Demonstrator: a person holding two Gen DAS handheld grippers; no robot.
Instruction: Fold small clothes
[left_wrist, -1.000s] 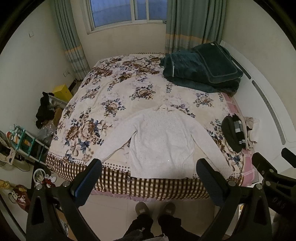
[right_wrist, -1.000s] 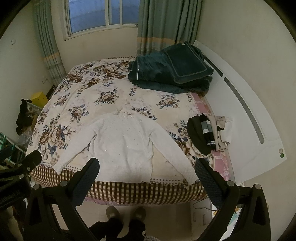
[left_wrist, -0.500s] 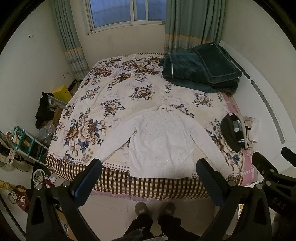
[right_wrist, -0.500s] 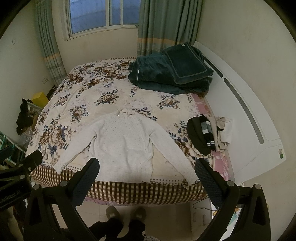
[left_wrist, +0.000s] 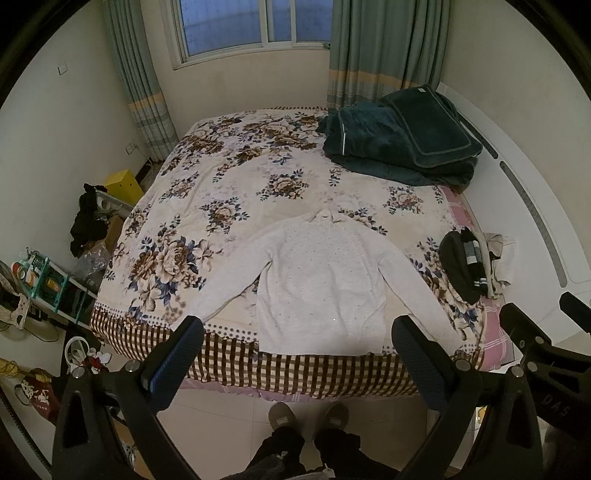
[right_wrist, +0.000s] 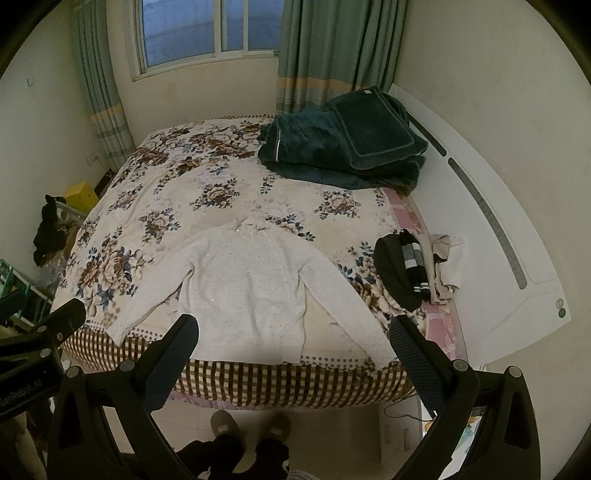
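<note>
Almost nothing has changed in the last second: your left gripper (left_wrist: 297, 354) and right gripper (right_wrist: 293, 350), jaws wide and empty, still hover above the white sweater (left_wrist: 321, 284) lying flat near the bed's (left_wrist: 236, 184) front edge, so folding has not started.

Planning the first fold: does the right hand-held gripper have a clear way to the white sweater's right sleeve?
Probably yes. The right hand-held gripper is open, and the sleeve lies flat near the bed edge with nothing on it.
</note>
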